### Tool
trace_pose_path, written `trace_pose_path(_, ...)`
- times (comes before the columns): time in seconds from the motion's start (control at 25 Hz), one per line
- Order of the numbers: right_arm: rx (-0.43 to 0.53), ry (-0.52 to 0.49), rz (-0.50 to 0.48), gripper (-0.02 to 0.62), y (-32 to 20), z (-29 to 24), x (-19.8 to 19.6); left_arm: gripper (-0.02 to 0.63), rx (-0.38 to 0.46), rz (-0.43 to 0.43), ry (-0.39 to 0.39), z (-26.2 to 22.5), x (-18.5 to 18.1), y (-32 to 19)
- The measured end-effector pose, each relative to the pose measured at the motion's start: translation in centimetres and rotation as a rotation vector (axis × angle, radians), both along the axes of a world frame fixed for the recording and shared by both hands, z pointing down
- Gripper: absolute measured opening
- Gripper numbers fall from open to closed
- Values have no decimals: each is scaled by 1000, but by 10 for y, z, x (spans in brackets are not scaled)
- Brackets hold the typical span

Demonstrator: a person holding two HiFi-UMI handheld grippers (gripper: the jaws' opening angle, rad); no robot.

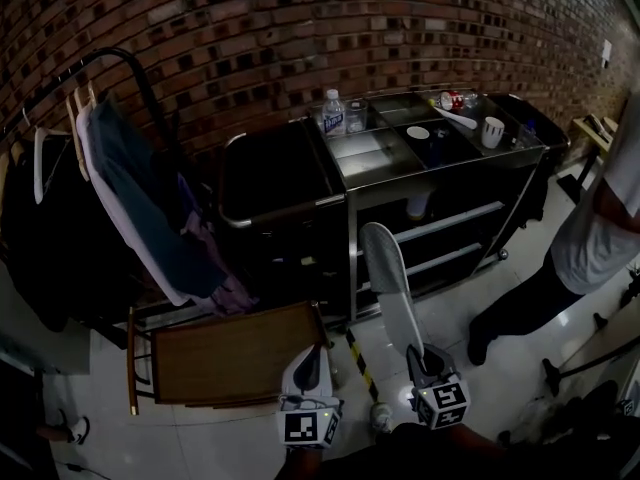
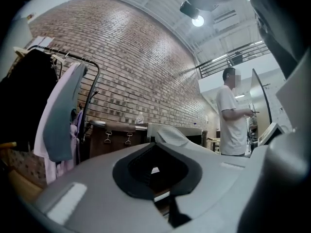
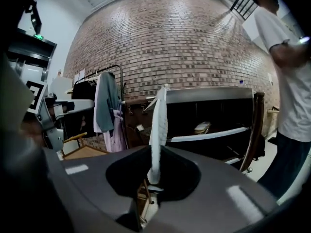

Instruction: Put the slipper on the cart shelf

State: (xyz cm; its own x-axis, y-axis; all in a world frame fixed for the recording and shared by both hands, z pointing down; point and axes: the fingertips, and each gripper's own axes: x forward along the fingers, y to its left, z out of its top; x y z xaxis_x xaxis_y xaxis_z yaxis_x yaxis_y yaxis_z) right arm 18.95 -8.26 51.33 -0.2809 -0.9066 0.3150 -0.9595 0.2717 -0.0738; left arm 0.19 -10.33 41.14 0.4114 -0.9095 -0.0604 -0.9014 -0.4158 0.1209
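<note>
A long white slipper stands on edge in my right gripper, which is shut on its lower end; in the right gripper view the slipper rises thin from between the jaws. It points toward the steel cart, whose open shelves face me. A pale slipper-like item lies on one shelf. My left gripper hovers to the left, over a wooden frame. A pale rounded shape shows just past its jaws; I cannot tell whether they hold it.
A clothes rack with hanging garments stands at the left. A wooden frame lies low in front. A black bin adjoins the cart. A bottle and a cup stand on the cart top. A person stands at the right.
</note>
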Motion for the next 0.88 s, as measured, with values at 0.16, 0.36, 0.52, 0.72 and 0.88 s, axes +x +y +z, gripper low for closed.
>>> trace_pose_path(0.16,-17,8,5,41,-19,10,35,17,-1,-11,-10,4,34,-22)
trace_pose_path(0.36,-61,6,-8,41,-42,27,61,17,-10,-29,-28,10,60,-43)
trace_pose_path(0.52,-101,-15,1,41,-72,40,77,17,-28,-56,-36,16,68,-60)
trace_pose_path(0.72,-130,-65,-4,41,-118,53,86,17,-57,-75,-56,31,72,-85)
trace_pose_path(0.88,-157,-123,-20,41,-155,56,86,17,-59,-81,-63,37,76,-103)
